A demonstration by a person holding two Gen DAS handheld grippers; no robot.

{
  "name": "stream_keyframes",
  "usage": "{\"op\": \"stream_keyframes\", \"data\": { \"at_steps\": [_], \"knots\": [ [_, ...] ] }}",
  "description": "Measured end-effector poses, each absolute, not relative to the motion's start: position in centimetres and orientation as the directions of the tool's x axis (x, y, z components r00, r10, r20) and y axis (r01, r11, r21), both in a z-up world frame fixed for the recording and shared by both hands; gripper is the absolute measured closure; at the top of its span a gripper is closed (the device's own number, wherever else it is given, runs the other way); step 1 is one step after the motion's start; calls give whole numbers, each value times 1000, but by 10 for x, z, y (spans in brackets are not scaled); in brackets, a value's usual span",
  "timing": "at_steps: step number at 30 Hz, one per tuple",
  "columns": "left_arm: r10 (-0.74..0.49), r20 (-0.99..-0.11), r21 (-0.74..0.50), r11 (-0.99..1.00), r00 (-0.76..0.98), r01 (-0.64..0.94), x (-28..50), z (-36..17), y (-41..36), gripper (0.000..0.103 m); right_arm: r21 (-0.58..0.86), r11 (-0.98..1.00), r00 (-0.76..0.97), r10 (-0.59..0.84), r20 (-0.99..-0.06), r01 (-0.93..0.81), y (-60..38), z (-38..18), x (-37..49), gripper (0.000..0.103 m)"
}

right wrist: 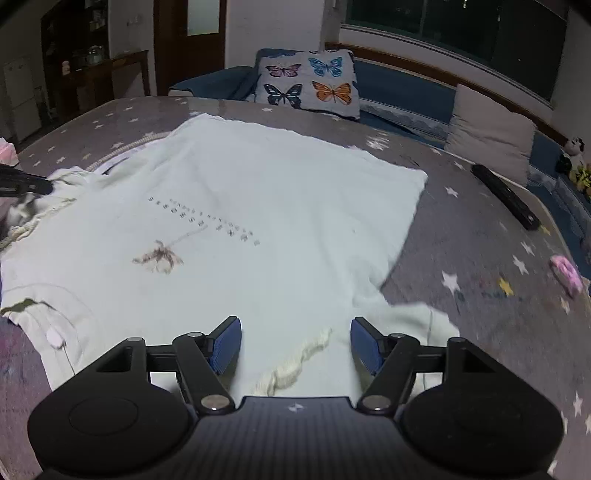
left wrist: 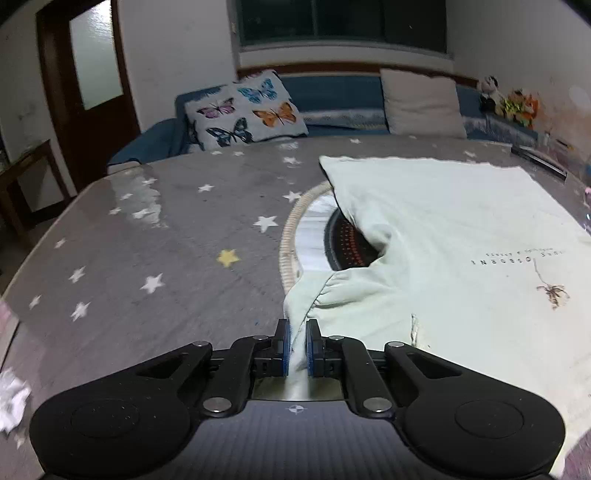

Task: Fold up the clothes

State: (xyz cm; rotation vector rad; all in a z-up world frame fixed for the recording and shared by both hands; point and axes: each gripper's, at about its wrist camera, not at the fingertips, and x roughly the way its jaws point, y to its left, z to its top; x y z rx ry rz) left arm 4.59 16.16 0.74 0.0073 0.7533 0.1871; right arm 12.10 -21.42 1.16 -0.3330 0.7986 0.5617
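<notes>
Both views are dim, lit by cool indoor light from above, and the window [left wrist: 343,20] behind the sofa is dark. A pale glare patch lies on the glossy tabletop [left wrist: 140,192] toward the door side of the garment [left wrist: 461,236], with another sheen at the far edge near the butterfly pillow [right wrist: 310,83] in the right wrist view. The garment reads washed-out, its printed lettering soft. Fisheye distortion bends the tabletop edge and window frame, and the corners darken. Motion blur smears the stars and the pink object [right wrist: 567,275] right of the garment. Shadows are faint and soft.
</notes>
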Motion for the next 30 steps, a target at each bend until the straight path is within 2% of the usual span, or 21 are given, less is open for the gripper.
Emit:
{"op": "stream_keyframes", "data": {
  "at_steps": [3,9,10,12,18,26,30],
  "knots": [
    [183,-694,67,979,696,-192,38,3,164,93,-51,819,565,347,-749,-571,-221,6,117,32],
    [213,-669,78,973,712,-219,34,18,162,86,-40,833,592,357,-722,-552,-228,18,110,32],
    [218,-664,79,972,715,-223,33,20,161,84,-40,830,593,364,-718,-557,-227,19,107,32],
    [229,-647,83,969,728,-231,31,28,156,69,-43,821,594,374,-712,-569,-223,19,100,32],
    [149,-618,81,989,772,-126,24,36,116,60,-68,772,577,410,-706,-632,-203,13,77,31],
    [24,-622,132,988,783,74,10,15,54,56,-113,685,540,449,-712,-720,-185,5,38,28],
    [4,-634,136,985,774,106,6,7,45,55,-90,675,517,466,-718,-733,-194,7,25,28]
  ]
}}
